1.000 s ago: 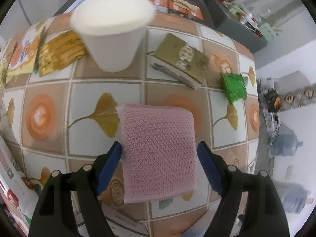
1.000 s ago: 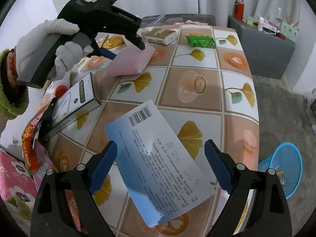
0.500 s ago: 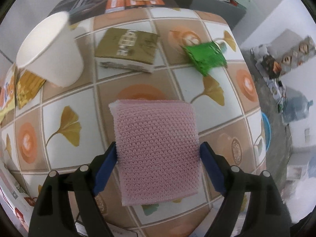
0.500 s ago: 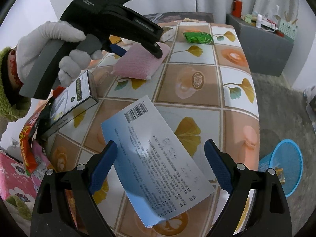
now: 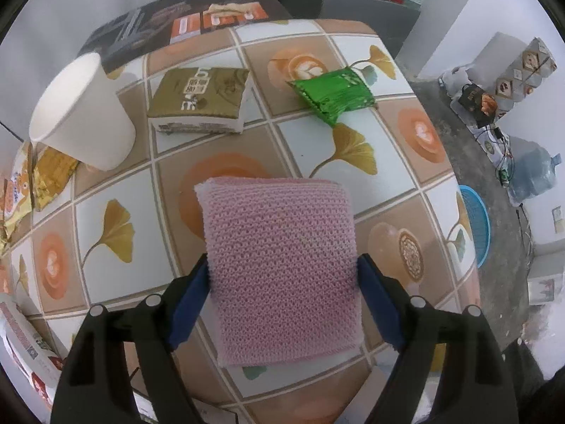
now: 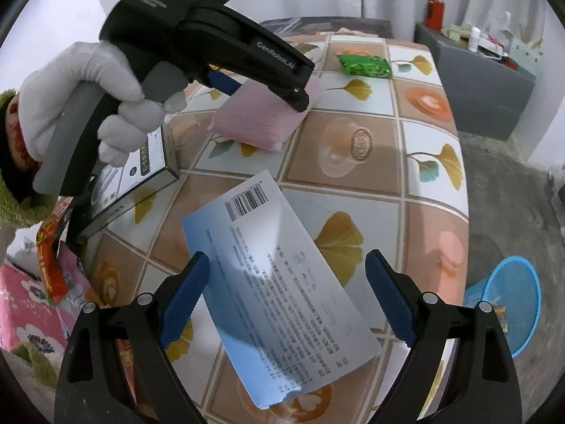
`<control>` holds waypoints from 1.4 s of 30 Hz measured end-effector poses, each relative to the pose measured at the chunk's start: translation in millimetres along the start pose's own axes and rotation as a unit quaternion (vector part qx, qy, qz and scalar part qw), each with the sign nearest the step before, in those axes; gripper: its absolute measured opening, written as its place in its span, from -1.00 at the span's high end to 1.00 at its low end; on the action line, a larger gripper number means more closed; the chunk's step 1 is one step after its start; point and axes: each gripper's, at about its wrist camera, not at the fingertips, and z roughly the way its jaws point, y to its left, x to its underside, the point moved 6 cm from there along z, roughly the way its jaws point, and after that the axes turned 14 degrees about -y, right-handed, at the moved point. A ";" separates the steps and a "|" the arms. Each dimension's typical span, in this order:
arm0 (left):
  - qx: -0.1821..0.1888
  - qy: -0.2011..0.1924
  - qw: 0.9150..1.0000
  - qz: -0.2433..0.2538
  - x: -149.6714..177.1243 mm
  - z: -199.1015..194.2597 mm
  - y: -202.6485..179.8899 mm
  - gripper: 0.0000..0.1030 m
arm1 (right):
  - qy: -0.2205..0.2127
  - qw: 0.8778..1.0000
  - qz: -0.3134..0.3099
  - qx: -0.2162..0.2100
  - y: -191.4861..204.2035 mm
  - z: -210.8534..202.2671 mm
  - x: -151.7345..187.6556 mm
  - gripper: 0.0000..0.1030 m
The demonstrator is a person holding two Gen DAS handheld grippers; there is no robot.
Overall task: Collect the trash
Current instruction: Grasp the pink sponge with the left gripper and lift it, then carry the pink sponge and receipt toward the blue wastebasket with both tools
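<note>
Pink knitted square pad (image 5: 282, 265) pinched in left tool (image 5: 282, 282), lifted off desk (image 5: 353, 53); right tool (image 6: 286, 296) spread; next, carry to blue basket (image 5: 476, 226).

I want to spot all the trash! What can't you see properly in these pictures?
- Left wrist view: the table under the pink sponge is hidden by it.
- Left wrist view: the yellow wrappers are cut off by the fisheye edge.
- Right wrist view: the blue basket contents are too small, and the black box is partly hidden by the gloved hand.
- Right wrist view: the card text is blurred.
</note>
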 end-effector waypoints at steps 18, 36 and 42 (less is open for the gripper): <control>-0.016 -0.128 0.987 0.091 10.8 -86.4 -18.3 -0.54 | 0.020 0.993 -0.119 -0.005 25.3 0.3 5.3 -0.69; -0.055 -0.193 0.972 0.120 34.5 -139.6 -21.6 -0.53 | 0.019 0.998 -0.058 0.017 15.3 -2.2 10.4 -0.48; -0.064 -0.212 0.966 0.134 36.4 -153.1 -28.1 -0.53 | 0.008 0.999 -0.027 0.025 7.2 -12.9 9.8 -0.47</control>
